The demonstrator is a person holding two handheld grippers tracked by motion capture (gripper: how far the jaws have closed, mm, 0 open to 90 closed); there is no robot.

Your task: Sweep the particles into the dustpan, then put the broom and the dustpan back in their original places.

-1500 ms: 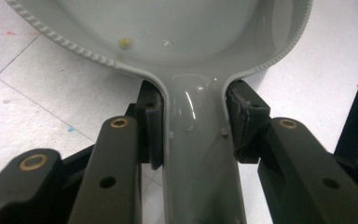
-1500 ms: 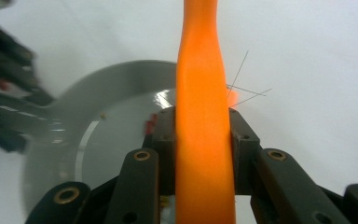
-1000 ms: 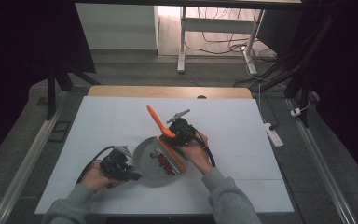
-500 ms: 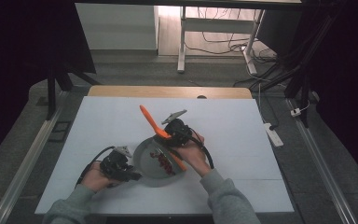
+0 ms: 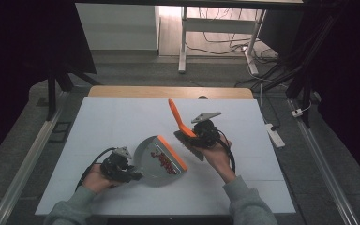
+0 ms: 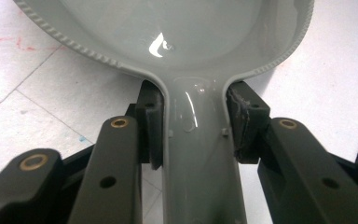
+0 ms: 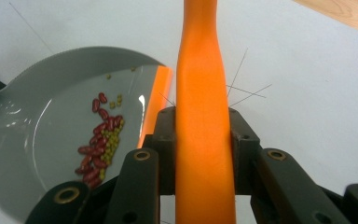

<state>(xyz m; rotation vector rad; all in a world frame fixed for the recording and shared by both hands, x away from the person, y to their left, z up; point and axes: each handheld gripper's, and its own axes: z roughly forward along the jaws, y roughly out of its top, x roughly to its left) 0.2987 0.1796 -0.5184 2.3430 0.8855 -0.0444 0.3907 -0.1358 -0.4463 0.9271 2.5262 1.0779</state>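
A grey dustpan (image 5: 154,161) with an orange lip lies on the white table; red beans and small green ones (image 5: 161,159) are heaped inside near the lip. My left gripper (image 5: 131,174) is shut on the dustpan's handle (image 6: 200,154), pads pressing both sides. My right gripper (image 5: 193,136) is shut on the orange handle of a small brush (image 5: 178,118), held just right of the pan with its dark bristles (image 5: 187,143) pointing down at the table. In the right gripper view the brush handle (image 7: 203,116) runs up between the jaws, with the dustpan (image 7: 42,149) and beans (image 7: 100,144) at the left.
The white table top (image 5: 103,126) stretches wide around the pan, with a wooden strip (image 5: 168,92) along its far edge. A white power strip (image 5: 275,132) lies off the table's right side. Table legs and cables stand beyond.
My right gripper has carried the brush out of the dustpan to the right and a little up. The left gripper and the dustpan have stayed put.
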